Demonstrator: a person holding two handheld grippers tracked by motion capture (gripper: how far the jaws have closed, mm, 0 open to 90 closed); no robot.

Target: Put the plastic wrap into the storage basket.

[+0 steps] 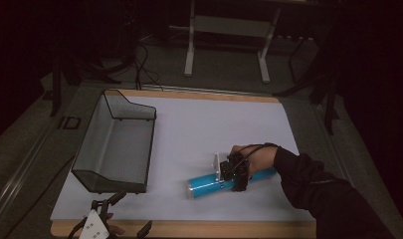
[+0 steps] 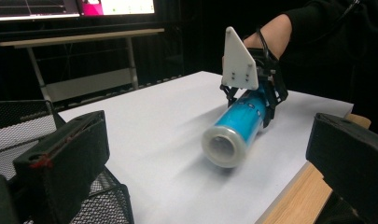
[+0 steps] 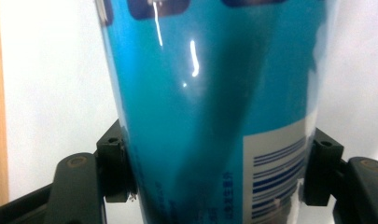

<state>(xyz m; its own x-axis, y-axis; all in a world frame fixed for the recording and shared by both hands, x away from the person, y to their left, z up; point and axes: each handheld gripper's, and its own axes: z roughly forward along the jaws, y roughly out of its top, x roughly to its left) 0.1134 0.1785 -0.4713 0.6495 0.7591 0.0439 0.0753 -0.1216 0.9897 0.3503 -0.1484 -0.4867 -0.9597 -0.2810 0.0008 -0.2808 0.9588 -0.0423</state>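
Now the right gripper (image 1: 235,175) pinches the blue tube (image 1: 209,183), which lies on the white mat (image 1: 199,129) near its front edge. Lift it level and slowly toward the basket (image 1: 117,149); the left gripper (image 2: 200,154) waits spread.

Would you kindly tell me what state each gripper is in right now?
Left gripper: open, holding nothing.
Right gripper: shut on the blue tube, which lies on the table.

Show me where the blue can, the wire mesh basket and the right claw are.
blue can (image 1: 204,184): high view, its side near the capped end.
wire mesh basket (image 1: 131,108): high view, far rim.
right claw (image 1: 235,175): high view, between its fingertips, on the can.
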